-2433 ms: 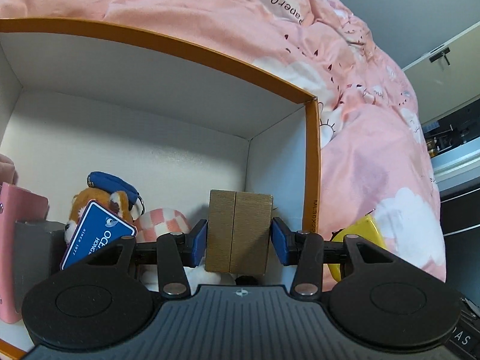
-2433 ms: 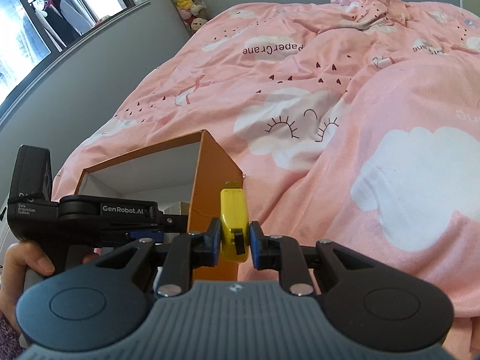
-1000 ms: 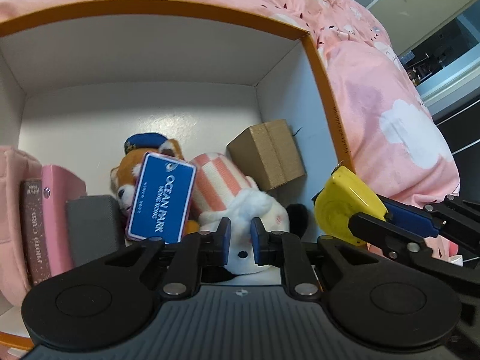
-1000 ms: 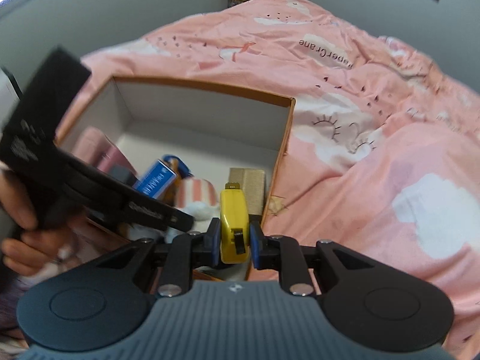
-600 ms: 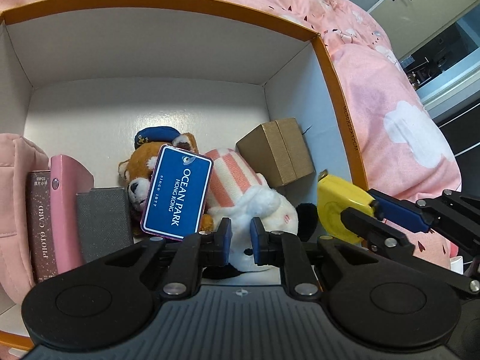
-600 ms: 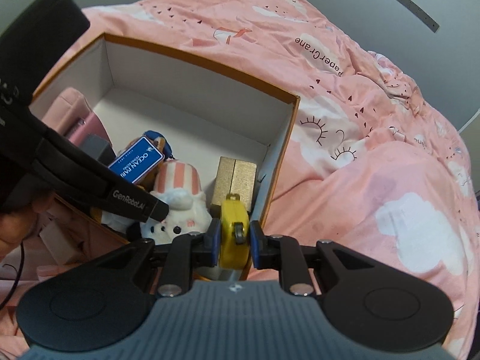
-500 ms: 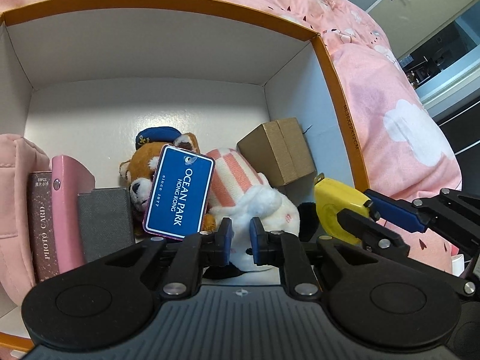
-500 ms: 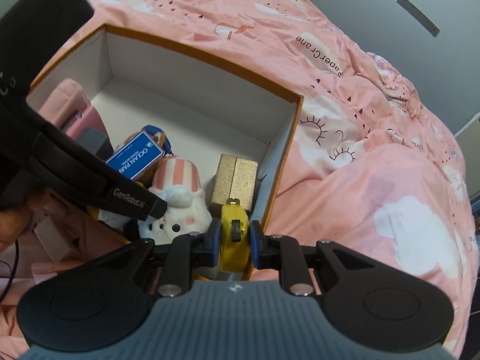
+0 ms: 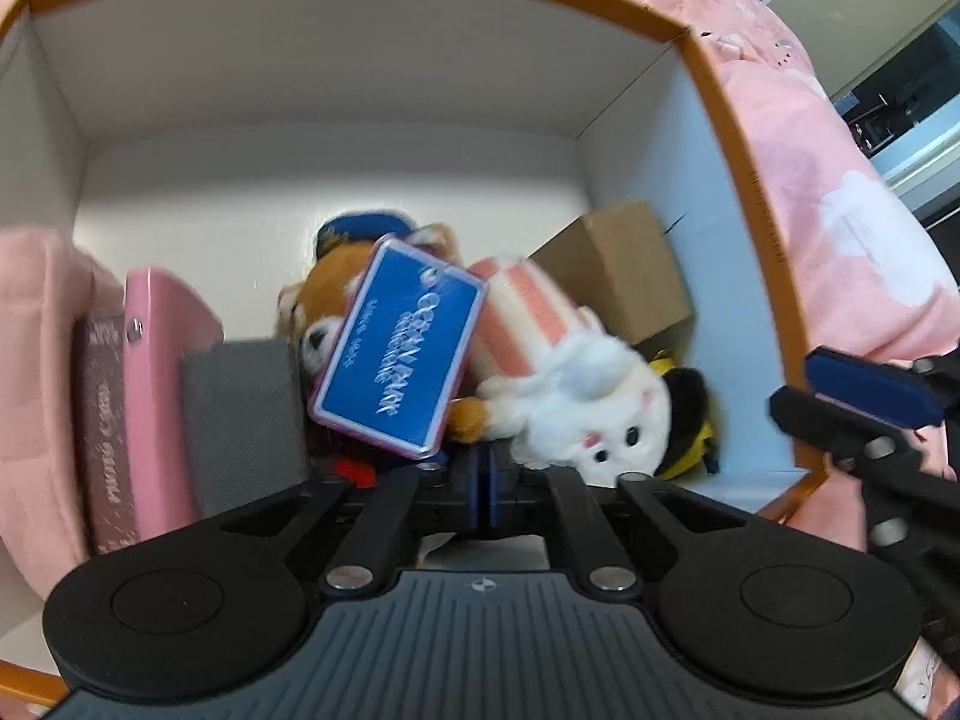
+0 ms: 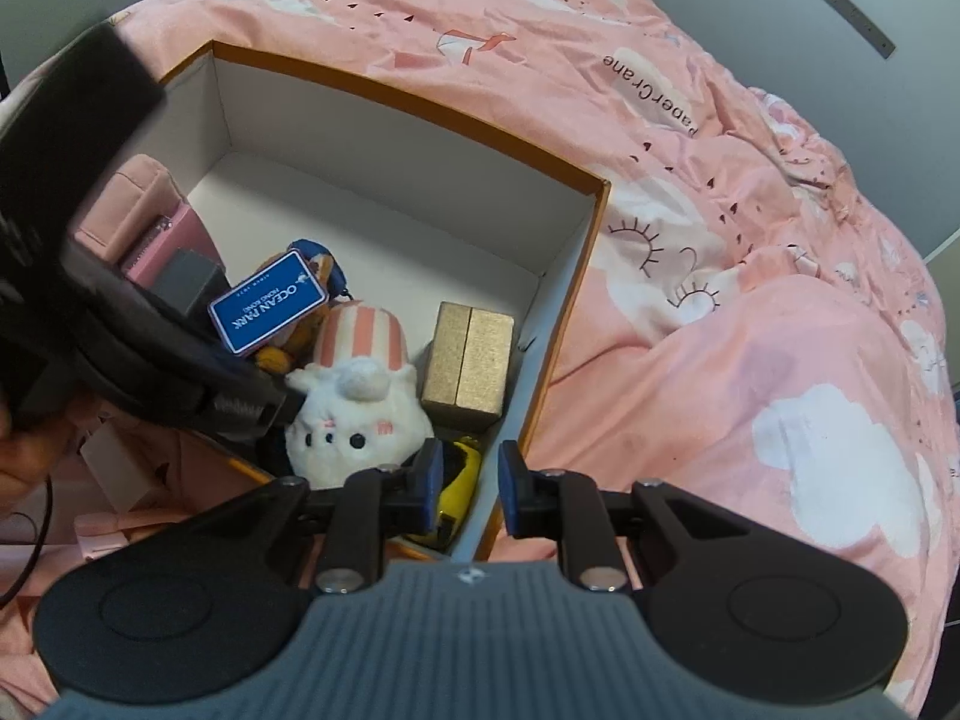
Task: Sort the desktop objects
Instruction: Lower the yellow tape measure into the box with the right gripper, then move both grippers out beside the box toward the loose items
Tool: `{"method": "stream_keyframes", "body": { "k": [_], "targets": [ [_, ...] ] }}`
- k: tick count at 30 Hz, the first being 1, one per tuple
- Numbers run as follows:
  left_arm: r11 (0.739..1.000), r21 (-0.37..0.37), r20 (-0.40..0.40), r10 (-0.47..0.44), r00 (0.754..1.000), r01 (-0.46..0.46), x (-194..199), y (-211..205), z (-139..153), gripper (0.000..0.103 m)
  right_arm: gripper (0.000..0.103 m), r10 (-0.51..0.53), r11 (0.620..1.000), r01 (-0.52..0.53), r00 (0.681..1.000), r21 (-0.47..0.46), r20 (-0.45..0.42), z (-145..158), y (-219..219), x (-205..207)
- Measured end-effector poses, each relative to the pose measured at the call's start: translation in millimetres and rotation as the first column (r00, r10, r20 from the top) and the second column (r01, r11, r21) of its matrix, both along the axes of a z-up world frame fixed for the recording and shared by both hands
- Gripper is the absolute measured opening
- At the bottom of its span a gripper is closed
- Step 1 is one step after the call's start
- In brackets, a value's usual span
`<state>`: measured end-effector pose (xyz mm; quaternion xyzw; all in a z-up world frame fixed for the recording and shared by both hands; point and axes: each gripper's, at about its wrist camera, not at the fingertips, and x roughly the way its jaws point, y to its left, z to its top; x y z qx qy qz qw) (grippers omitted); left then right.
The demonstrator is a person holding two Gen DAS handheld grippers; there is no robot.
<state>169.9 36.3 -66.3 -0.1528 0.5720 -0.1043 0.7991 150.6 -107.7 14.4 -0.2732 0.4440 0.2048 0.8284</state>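
Note:
An orange-rimmed white box (image 10: pixel 594 222) lies on the pink bed. In it are a brown cardboard box (image 10: pixel 468 366), a white plush (image 10: pixel 354 414), a red-panda plush with a blue Ocean Park tag (image 10: pixel 270 309) and pink books (image 9: pixel 162 372). A yellow tape measure (image 10: pixel 459 483) lies in the box's near right corner, also showing in the left wrist view (image 9: pixel 690 450) behind the plush. My right gripper (image 10: pixel 471 483) is open and empty just above it. My left gripper (image 9: pixel 483 492) is shut and empty over the box's near edge.
A pink quilt (image 10: pixel 750 300) with cloud prints surrounds the box. A grey block (image 9: pixel 240 420) stands beside the books at the box's left. The right gripper's blue-padded finger (image 9: pixel 870 384) shows at the right of the left wrist view. A hand (image 10: pixel 24 456) holds the left gripper.
My right gripper has opened and let go of the yellow tape measure, which now lies in the box's near right corner. My left gripper has closed fully and moved closer to the contents.

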Motion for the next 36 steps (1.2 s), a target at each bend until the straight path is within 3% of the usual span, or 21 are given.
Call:
{"method": "stream_keyframes", "body": {
  "k": [3,11,17,21,23,24,27,30,36],
  "targets": [
    [1.000,-0.014,0.024,0.007,1.000,-0.007,-5.6,1.2,3.2,0.002,0.015,0.005,1.000,-0.004,1.000,0.027,-0.027,1.9,-3.9,2.0],
    [0.999,-0.041,0.069,0.006,0.998,-0.004,-17.8,10.4,25.8,0.008,0.015,-0.004,0.986,0.018,0.996,0.166,-0.089,5.7,-16.9,-0.4],
    [1.000,-0.027,0.111,-0.008,0.994,0.011,-35.4,16.2,57.9,0.010,0.016,0.025,0.938,0.010,0.995,0.347,-0.097,9.6,-29.3,-9.8],
    [0.999,-0.016,0.131,-0.033,0.991,0.035,-48.8,22.9,78.4,0.010,0.017,0.046,0.911,-0.005,0.995,0.412,-0.088,12.3,-33.7,-16.6],
    [0.999,0.001,0.148,-0.048,0.988,0.049,-53.3,21.3,87.9,0.010,0.024,0.063,0.895,-0.012,0.993,0.447,-0.098,13.8,-35.3,-20.6],
    [0.999,0.015,0.155,-0.053,0.986,0.051,-56.8,21.8,92.9,0.010,0.034,0.071,0.880,-0.012,0.992,0.475,-0.107,14.6,-36.5,-23.0],
    [0.997,0.054,0.161,-0.060,0.985,0.052,-68.8,24.5,101.9,0.010,0.037,0.103,0.850,-0.011,0.984,0.527,-0.145,13.8,-37.3,-30.5],
    [0.994,0.097,0.142,-0.061,0.988,0.047,-81.2,31.5,105.7,0.010,0.037,0.133,0.845,-0.013,0.974,0.535,-0.186,8.2,-33.2,-38.8],
    [0.984,0.167,0.061,-0.081,0.995,0.070,-101.4,36.0,94.6,0.013,0.037,0.127,0.829,0.102,0.923,0.550,-0.364,-25.1,-27.4,-43.0]
  ]
}}
